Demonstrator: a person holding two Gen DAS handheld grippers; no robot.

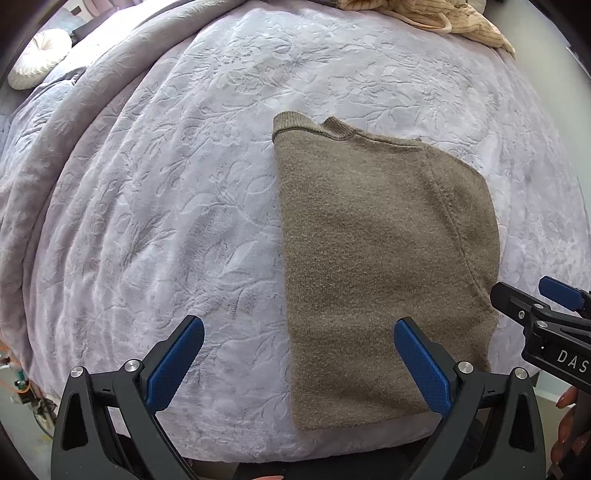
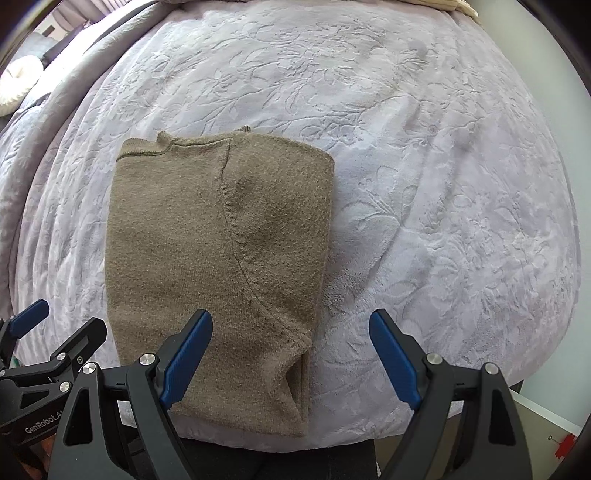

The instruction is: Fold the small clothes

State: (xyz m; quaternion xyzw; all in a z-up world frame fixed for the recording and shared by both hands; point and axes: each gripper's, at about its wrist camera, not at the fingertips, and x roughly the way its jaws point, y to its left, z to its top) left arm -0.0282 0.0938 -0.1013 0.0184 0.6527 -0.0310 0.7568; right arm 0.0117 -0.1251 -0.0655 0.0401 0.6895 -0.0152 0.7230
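On the blanket (image 2: 424, 184) lies a folded sweater (image 2: 207, 258).

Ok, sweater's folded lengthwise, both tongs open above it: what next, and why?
Probably lower both tongs, left and right, onto the near hem of the brown sweater and pinch it: it lies long and narrow, nothing gripped, so folding it away in half seems next.

One folded brown sweater (image 1: 373, 266), one lilac blanket (image 1: 184, 184), one striped garment (image 1: 424, 18), one white cushion (image 1: 40, 55), two grippers.
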